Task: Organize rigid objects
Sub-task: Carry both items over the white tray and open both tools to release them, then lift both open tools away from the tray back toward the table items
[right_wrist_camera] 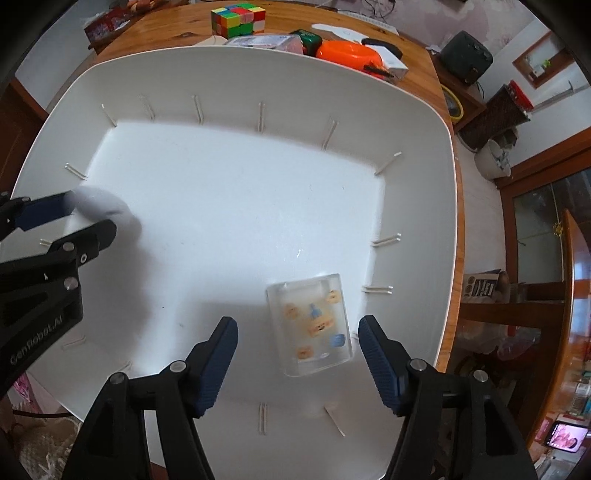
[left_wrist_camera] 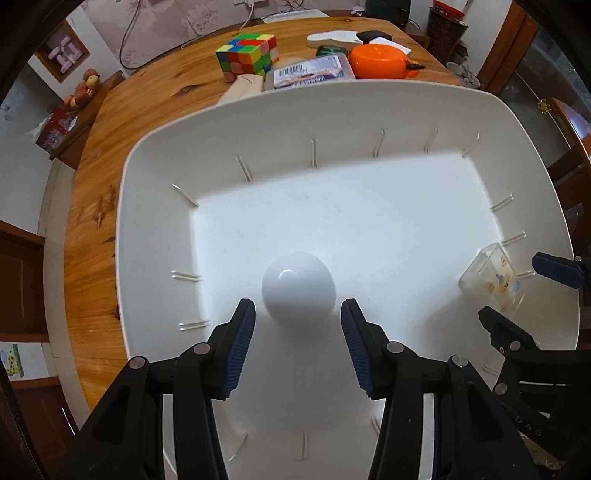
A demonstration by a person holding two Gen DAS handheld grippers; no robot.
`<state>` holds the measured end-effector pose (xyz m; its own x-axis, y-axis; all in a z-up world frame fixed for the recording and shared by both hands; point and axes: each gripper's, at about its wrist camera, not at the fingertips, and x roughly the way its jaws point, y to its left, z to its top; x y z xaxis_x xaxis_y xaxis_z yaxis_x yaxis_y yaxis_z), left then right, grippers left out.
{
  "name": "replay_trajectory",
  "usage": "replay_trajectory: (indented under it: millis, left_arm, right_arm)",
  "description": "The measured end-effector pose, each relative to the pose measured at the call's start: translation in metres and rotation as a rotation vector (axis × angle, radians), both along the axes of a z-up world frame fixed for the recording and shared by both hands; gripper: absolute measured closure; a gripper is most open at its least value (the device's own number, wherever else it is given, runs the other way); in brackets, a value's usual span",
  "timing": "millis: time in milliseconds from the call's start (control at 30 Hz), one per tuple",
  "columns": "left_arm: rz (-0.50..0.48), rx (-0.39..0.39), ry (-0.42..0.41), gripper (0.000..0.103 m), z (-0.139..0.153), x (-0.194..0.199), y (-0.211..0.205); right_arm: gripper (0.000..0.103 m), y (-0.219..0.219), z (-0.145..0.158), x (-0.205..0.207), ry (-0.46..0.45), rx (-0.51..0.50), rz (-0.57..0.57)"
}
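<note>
In the left wrist view, the wooden surface (left_wrist_camera: 122, 122) fills the upper left of the frame, and the large white plastic bin (left_wrist_camera: 155, 236) takes up the centre. On the bin floor, low in the middle of the frame, a smooth white ball (left_wrist_camera: 298, 286) rests just ahead of the left gripper (left_wrist_camera: 297, 314), whose blue-padded fingers (left_wrist_camera: 242, 345) are spread wide to either side of the ball with a gap on each side. Further right, near the bin's right wall, a clear plastic box printed with small cartoon figures (left_wrist_camera: 493, 280) lies tilted, with the right gripper (left_wrist_camera: 524, 291) reaching around it at the right edge of the frame.

Beyond the bin's far rim, along the top of the frame, stand a multicoloured puzzle cube (left_wrist_camera: 248, 55), a clear packet with a barcode label (left_wrist_camera: 310, 72) and an orange rounded plastic container (left_wrist_camera: 378, 61).

In the right wrist view, the left gripper (right_wrist_camera: 86, 218) enters from the left edge, its fingers on either side of the blurred ball (right_wrist_camera: 110, 214). The bin floor (right_wrist_camera: 229, 206) spreads across the centre. At lower right of centre the clear box (right_wrist_camera: 312, 323) lies flat on the floor, between the parted fingers of the right gripper (right_wrist_camera: 298, 332), nearer the right finger (right_wrist_camera: 380, 363) and touching neither. The cube (right_wrist_camera: 238, 18) and orange container (right_wrist_camera: 349, 51) sit along the top.
</note>
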<state>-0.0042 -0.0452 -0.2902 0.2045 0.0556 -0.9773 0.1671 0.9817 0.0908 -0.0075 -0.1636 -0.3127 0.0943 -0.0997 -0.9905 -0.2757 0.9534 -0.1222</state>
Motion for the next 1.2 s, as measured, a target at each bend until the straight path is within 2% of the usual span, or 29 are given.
replay_trajectory:
  millis: [267, 600, 833, 1000, 1133, 1200]
  left_arm:
    - [0.012, -0.005, -0.066, 0.046, 0.017, 0.001, 0.003]
    - [0.053, -0.016, -0.149, 0.046, 0.047, 0.006, 0.014]
    - [0.07, -0.033, -0.211, 0.046, 0.072, 0.007, 0.016]
    - [0.106, -0.074, -0.245, 0.046, 0.091, 0.01, 0.022]
    - [0.117, -0.108, -0.264, 0.037, 0.107, 0.013, 0.026]
    - [0.114, -0.118, -0.295, 0.037, 0.118, 0.012, 0.026]
  right_arm:
    - [0.034, -0.002, 0.006, 0.0, -0.032, -0.007, 0.011]
    - [0.034, -0.004, 0.035, -0.004, -0.162, 0.02, 0.028]
    - [0.034, -0.01, 0.067, -0.003, -0.28, 0.041, 0.013]
    - [0.034, -0.011, 0.094, -0.002, -0.384, 0.054, 0.017]
    - [0.034, -0.016, 0.123, -0.004, -0.484, 0.087, 0.003]
    - [0.034, -0.018, 0.137, -0.003, -0.522, 0.101, -0.007]
